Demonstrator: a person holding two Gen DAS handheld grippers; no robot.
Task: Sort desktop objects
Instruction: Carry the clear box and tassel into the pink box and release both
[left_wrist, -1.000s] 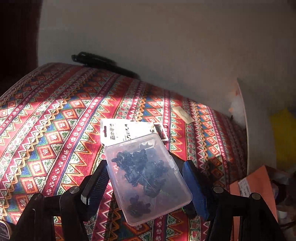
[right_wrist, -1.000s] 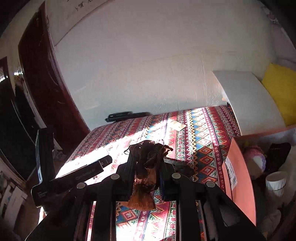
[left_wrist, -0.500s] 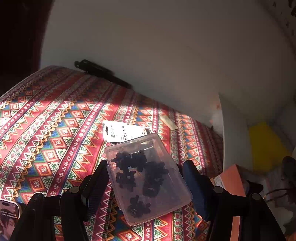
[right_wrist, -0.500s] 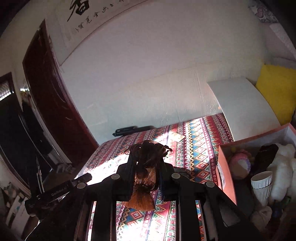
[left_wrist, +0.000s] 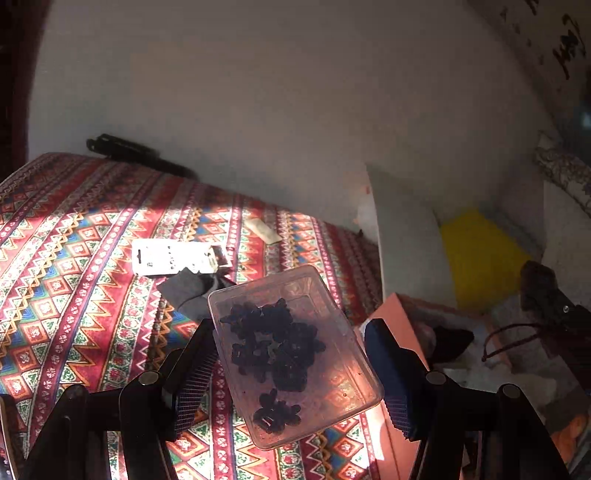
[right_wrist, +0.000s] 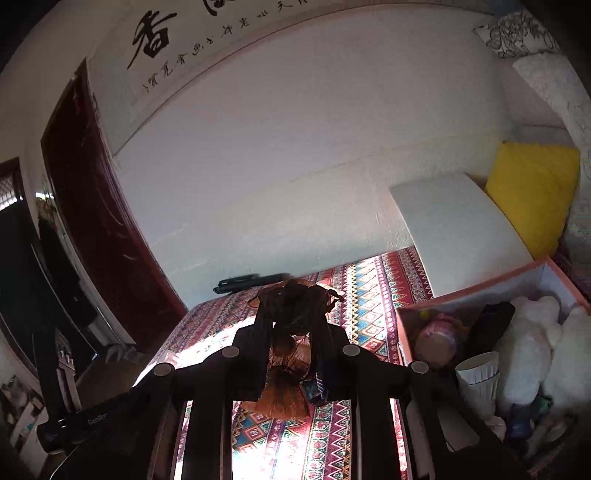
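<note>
Left hand-held gripper (left_wrist: 291, 363): it grasps a clear plastic box (left_wrist: 295, 354) between its two fingers; the box is tilted and lifted above the patterned cloth (left_wrist: 74, 251)
Box content: small dark clips (left_wrist: 273, 343) lie in a heap inside
Right hand-held gripper (right_wrist: 291, 332): clenched on a brown tassel ornament (right_wrist: 288, 373); knotted cords sit at the fingertips and the orange fringe hangs down between the fingers
Left wrist view only: a white hang-tag card (left_wrist: 173, 256) lies flat on the cloth, touching a dark grey piece (left_wrist: 188, 291) just beyond the box; a small pale strip (left_wrist: 264, 230) lies farther back; the other gripper, with a thin cord, shows at the right edge over the carton
Right wrist view only: the inside of the orange carton (right_wrist: 476, 288) beside the table, with a pink round thing (right_wrist: 436, 341), a white paper cup (right_wrist: 476, 380) and white plush (right_wrist: 532, 339); calligraphy scroll (right_wrist: 177, 40) on the wall; dark door at left
Both views: a black folded object (left_wrist: 133, 153) at the far edge by the wall, a white panel (right_wrist: 454, 232), a yellow cushion (right_wrist: 532, 184)
In the way: the box hides the cloth and part of the carton edge behind it
</note>
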